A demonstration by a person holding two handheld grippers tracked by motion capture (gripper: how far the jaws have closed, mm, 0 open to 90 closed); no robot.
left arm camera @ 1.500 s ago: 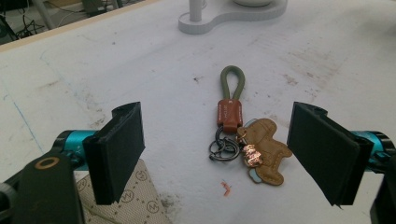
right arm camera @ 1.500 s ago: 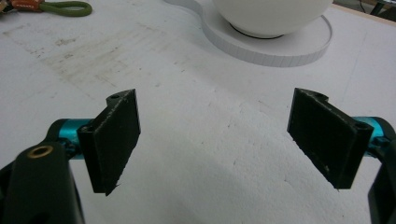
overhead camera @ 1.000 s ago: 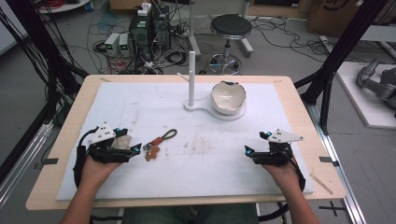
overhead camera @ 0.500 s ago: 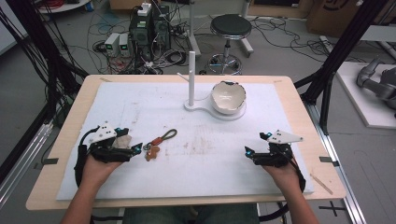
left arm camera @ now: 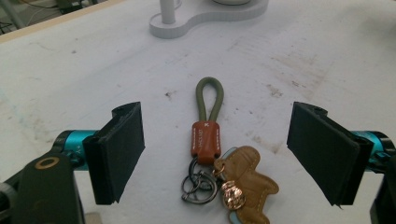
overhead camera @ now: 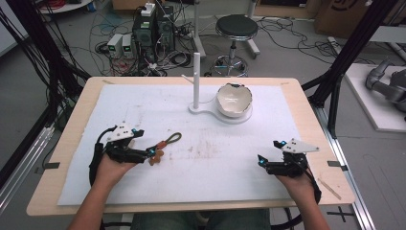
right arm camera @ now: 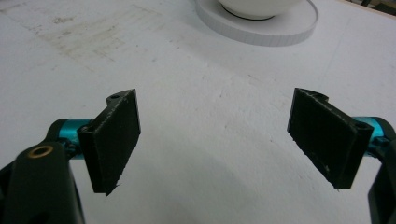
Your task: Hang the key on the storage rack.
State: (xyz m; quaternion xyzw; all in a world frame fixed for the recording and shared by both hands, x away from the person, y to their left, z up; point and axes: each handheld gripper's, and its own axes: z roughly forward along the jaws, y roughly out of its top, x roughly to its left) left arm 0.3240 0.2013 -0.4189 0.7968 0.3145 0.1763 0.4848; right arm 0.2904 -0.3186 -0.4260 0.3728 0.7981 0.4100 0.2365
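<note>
A keychain (left arm camera: 210,154) lies flat on the white mat: an olive cord loop, an orange-brown leather tab, dark rings and a tan bear-shaped charm. In the high view the keychain (overhead camera: 163,145) lies at the left of the mat. My left gripper (overhead camera: 152,154) is open right at its charm end, and in the left gripper view the keychain lies between the wide-apart jaws without touching them. My right gripper (overhead camera: 261,162) rests open at the right of the mat, nothing between its jaws (right arm camera: 215,140).
A white stand (overhead camera: 196,108) with an upright post (overhead camera: 196,76) and a white bowl (overhead camera: 233,99) on its round base sits at the back middle of the mat. The stained white mat (overhead camera: 215,148) covers the wooden table (overhead camera: 76,115).
</note>
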